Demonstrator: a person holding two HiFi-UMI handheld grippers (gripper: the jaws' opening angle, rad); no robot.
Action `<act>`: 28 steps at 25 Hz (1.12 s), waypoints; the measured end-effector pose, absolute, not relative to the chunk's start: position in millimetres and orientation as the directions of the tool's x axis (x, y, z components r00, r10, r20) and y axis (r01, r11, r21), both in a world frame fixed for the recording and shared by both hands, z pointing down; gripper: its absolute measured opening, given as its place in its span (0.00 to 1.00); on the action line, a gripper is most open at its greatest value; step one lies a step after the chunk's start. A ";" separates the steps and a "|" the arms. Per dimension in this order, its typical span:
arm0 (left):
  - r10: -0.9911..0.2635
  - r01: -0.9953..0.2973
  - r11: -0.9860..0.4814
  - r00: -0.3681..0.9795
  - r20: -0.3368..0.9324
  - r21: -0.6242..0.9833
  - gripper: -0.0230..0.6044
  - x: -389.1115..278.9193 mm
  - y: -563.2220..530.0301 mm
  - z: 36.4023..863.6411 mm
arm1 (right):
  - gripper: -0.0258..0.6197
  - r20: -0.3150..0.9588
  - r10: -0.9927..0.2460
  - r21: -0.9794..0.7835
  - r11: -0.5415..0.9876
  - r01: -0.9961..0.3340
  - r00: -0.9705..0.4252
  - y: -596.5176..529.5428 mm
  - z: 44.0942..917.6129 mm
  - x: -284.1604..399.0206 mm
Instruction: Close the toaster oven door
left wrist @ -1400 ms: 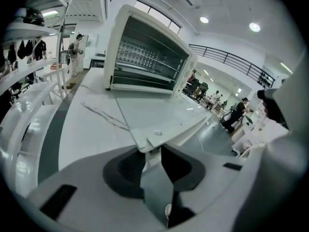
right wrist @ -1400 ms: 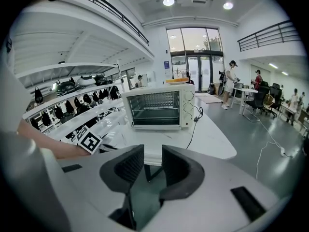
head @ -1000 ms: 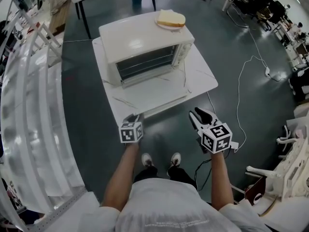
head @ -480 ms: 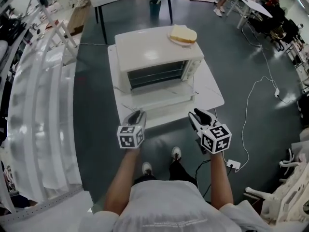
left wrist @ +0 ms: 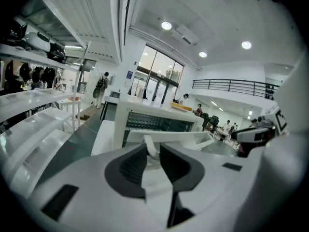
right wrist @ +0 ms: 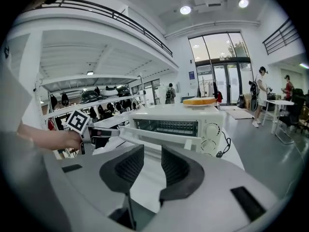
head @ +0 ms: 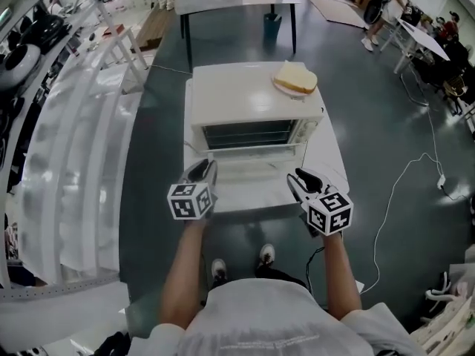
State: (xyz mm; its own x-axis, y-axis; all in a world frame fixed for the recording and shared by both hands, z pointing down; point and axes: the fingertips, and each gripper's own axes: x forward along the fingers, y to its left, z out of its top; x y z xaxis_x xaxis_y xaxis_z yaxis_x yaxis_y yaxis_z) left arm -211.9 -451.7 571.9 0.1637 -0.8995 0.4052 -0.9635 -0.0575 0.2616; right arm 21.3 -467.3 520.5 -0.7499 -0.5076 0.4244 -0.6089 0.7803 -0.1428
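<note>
- Jaws of the left gripper [head: 204,170] are closing but are standing apart and pressing on nothing. Its own view is showing a white handle post [left wrist: 149,145] lined up in the gap, and I cannot tell whether it is reached or just beyond.
- Jaws of the right gripper [head: 300,180] are standing apart and empty, hovering just short of the door's right front corner.
- Between the two grippers, the white, glass-fronted toaster oven door [head: 256,167] is lying dropped open, nearly flat, and projecting toward the person.
- Behind it, the boxy white toaster oven [head: 256,102] is sitting on a small white table [head: 330,162], with its wire-rack interior exposed and two round cream dials [right wrist: 212,132] at its right.
- On the oven's roof, at the far right corner, a pale slice of bread [head: 297,78] is resting on a small plate [head: 280,87].
- Judging by this, the approach is under way and the door is not yet being raised. The next move is likely calling for a hold on or under the front edge, then a swing up about the bottom hinge until it meets the frame.
- No brand or label is readable. Only the black-and-white square patterns on the marker cubes [head: 191,201] are showing, and the faint print on the person's shirt [head: 260,340] is too blurred to read.
</note>
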 end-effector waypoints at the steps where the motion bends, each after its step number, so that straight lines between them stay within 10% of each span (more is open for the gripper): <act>1: -0.905 -0.964 -0.040 0.147 0.400 0.262 0.19 -214.2 -457.1 567.9 | 0.21 0.424 -0.502 -0.143 0.785 -0.603 -0.754 -471.4 520.5 23.9; 28: -0.941 -0.995 -0.041 0.068 0.331 0.086 0.18 -232.1 -498.3 512.5 | 0.21 0.346 -0.495 -0.065 0.835 -0.547 -0.797 -498.9 466.4 23.2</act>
State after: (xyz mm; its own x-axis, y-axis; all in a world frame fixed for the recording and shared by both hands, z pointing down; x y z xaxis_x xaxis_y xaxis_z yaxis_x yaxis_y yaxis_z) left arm -232.1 -498.3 512.5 0.0680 -0.9412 0.3311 -0.9954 -0.0415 0.0864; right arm 23.2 -498.9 466.4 -0.7967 -0.4952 0.3464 -0.5470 0.8346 -0.0649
